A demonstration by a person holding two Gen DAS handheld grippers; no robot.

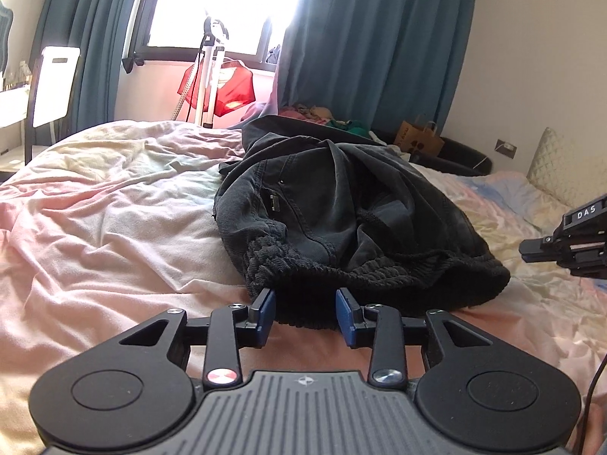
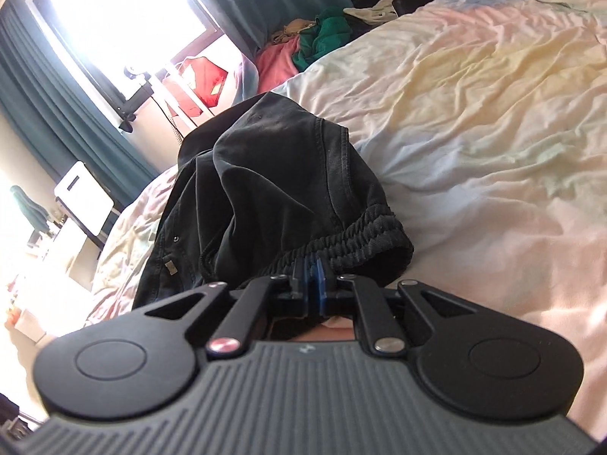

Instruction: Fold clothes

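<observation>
Dark grey trousers (image 1: pixel 341 204) lie crumpled on the bed, their ribbed elastic waistband (image 1: pixel 379 273) turned toward me. My left gripper (image 1: pixel 305 303) is open, and its blue pads (image 1: pixel 267 307) stand either side of the waistband's near edge without pressing it. My right gripper (image 1: pixel 525 251) comes in from the right edge of the left wrist view, just clear of the waistband's right end. In the right wrist view the right gripper (image 2: pixel 312 269) is shut, pads together, right in front of the waistband (image 2: pixel 360 239) of the trousers (image 2: pixel 265 174). I see no cloth between those pads.
A rumpled pastel bedsheet (image 1: pixel 114 227) covers the bed. A pile of coloured clothes (image 1: pixel 322 113) and a brown paper bag (image 1: pixel 417 138) sit past the far edge. A pillow (image 1: pixel 561 167) lies at right. A white stand with a red garment (image 1: pixel 227 87) is by the window.
</observation>
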